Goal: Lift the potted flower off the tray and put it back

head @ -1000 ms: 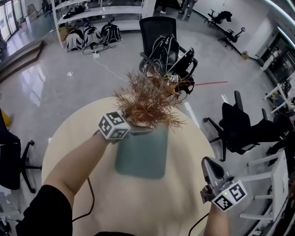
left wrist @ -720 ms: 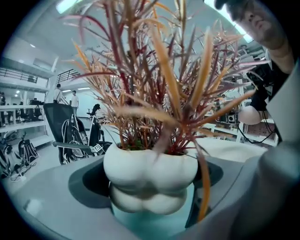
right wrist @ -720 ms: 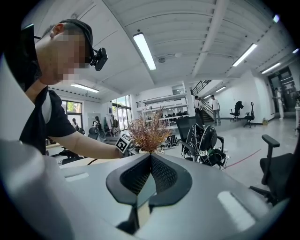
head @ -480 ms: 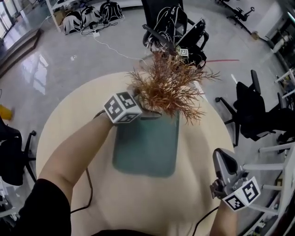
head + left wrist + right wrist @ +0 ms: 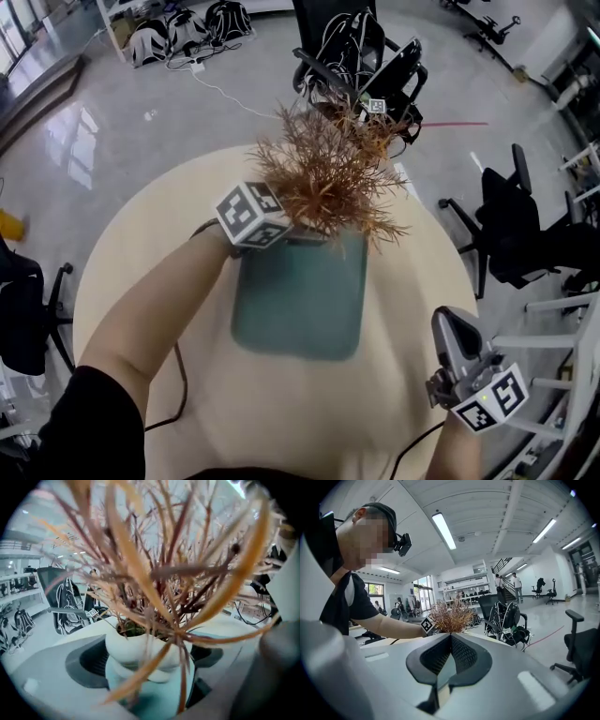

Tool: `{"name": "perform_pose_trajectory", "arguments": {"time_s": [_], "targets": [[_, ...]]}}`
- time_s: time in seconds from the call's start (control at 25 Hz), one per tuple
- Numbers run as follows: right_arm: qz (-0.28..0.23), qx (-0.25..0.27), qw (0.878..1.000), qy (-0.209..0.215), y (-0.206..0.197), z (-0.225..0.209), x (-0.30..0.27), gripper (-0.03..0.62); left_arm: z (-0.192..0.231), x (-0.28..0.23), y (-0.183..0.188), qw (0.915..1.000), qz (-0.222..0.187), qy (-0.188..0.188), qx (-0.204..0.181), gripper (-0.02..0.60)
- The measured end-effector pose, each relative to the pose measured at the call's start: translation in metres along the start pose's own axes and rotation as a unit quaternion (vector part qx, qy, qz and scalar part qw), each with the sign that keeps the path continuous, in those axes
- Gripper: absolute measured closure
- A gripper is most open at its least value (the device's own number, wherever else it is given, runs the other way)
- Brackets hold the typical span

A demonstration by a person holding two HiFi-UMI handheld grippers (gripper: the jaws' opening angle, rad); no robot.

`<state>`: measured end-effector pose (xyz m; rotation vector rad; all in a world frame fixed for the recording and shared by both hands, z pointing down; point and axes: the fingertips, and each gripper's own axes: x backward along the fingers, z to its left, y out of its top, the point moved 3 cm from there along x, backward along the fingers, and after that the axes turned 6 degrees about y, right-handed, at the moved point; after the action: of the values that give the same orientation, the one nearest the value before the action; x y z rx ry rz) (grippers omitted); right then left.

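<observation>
White pot [image 5: 140, 651] of the potted flower [image 5: 323, 183] is squeezed in the left gripper [image 5: 298, 236]'s fingers [image 5: 70, 667], seemingly lifted over the teal tray [image 5: 300, 300] near the bench [image 5: 150, 244]'s far edge. Putting it down is left. The right gripper [image 5: 450, 323]'s fingers are closed, empty.

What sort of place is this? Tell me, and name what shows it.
Probably an open-plan office or lab: black swivel office chairs stand on a polished grey floor, long white ceiling strip lights run overhead, and white shelving stands at the back.
</observation>
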<state>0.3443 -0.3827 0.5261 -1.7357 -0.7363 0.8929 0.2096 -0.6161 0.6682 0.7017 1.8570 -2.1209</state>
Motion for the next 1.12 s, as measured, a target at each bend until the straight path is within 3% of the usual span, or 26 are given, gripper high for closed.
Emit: {"name": "perform_pose_trajectory", "arguments": {"time_s": [0.32,0.68,0.8,1.12], "targets": [[0.003,-0.002,1.000,-0.003,0.003,0.006,0.003,0.579,-0.002,0.028,-0.018,0.9995,-0.001,0.032,0.000,0.075],[0.006,-0.005,1.000,-0.013,0.025,0.030,0.021,0.579,-0.023,0.113,-0.050,0.9911,-0.038,0.100,0.079,0.075],[0.002,-0.002,1.000,-0.015,0.042,0.043,0.029,0.579,-0.046,0.158,-0.047,0.9861,-0.070,0.110,0.103,0.080],[-0.005,0.008,1.000,-0.024,0.090,0.087,0.052,0.579,-0.120,0.284,-0.007,0.9671,-0.168,0.139,0.130,0.232]]}}
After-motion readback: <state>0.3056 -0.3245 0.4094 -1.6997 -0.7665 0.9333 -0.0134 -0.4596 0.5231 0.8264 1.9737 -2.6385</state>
